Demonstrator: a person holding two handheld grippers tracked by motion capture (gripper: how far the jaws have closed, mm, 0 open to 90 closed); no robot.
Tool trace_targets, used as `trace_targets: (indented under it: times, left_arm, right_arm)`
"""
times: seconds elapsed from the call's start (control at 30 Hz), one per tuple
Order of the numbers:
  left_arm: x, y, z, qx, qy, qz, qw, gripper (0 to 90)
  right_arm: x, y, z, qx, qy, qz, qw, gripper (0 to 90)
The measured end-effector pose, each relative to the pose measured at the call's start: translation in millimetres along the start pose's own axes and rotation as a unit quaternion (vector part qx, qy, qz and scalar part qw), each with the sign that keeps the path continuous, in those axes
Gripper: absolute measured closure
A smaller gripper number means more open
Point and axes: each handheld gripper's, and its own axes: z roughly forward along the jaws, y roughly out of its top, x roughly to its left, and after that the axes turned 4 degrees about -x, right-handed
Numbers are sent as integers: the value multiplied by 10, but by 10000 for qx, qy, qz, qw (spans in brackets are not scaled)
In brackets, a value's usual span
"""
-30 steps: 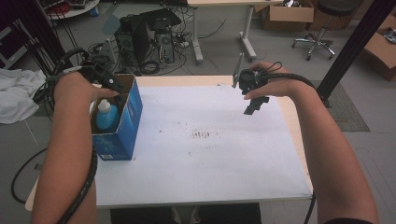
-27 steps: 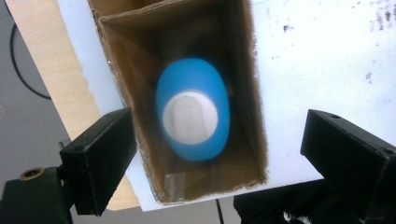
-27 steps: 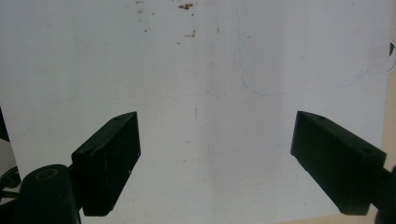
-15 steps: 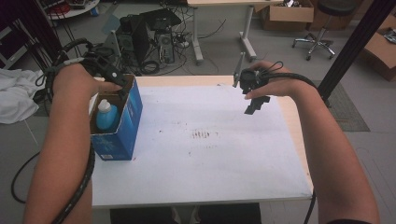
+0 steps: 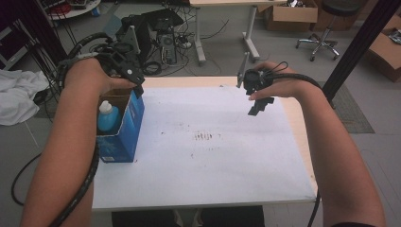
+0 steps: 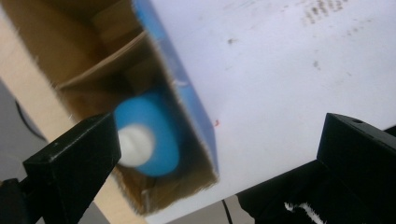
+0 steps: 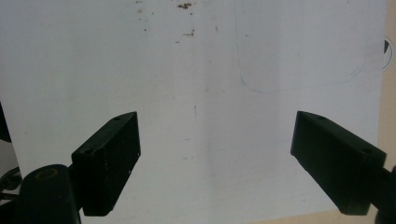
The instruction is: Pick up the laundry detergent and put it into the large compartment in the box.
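Observation:
A blue cardboard box (image 5: 124, 127) stands open at the table's left edge. Inside it sits a blue bottle with a white cap (image 5: 108, 117), also seen from above as the bottle (image 6: 147, 138) in the left gripper view. My left gripper (image 5: 135, 81) hovers over the box's far end, jaws wide open and empty above the box (image 6: 187, 100). My right gripper (image 5: 259, 105) is held above the far right of the white table sheet (image 5: 213, 156), pointing down. Its jaws stand open with nothing between them, over the bare sheet (image 7: 210, 93).
Faint dark smudges (image 5: 204, 136) mark the middle of the sheet. A wooden table edge (image 5: 302, 137) runs along the right. Beyond the table lie a computer tower (image 5: 158, 33), cables, cardboard boxes (image 5: 288, 12) and an office chair (image 5: 326, 28). White cloth (image 5: 14, 97) lies at far left.
My left gripper has lifted up and back from the box toward its far end. The right gripper has barely moved.

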Motion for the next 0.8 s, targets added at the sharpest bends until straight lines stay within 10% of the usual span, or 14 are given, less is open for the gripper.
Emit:
trace_targets:
  times: [0.23,0.53,0.63,0.73,0.77,0.8]
  left_arm:
    - [-251,113,45,-103,-441,758,9961,1]
    - [-649,232,56,-189,-746,1817,9803,1]
    - [-744,245,64,-150,-731,2189,9729,1]
    - [-821,247,77,-209,-706,2706,9599,1]
    - [-870,238,89,-299,-583,3070,9494,1]
    - [-870,238,89,-299,-583,3070,9494,1]
  right_arm:
    - [-17,6,7,9,7,-49,10000,161]
    - [8,27,10,58,68,-134,9999,161]
    - [10,19,6,44,82,-134,9999,161]
    - [36,-1,-7,77,90,-104,9999,161]
    - [40,-4,-6,92,95,-132,9998,161]
    - [48,-9,-3,106,103,-126,9998,161]
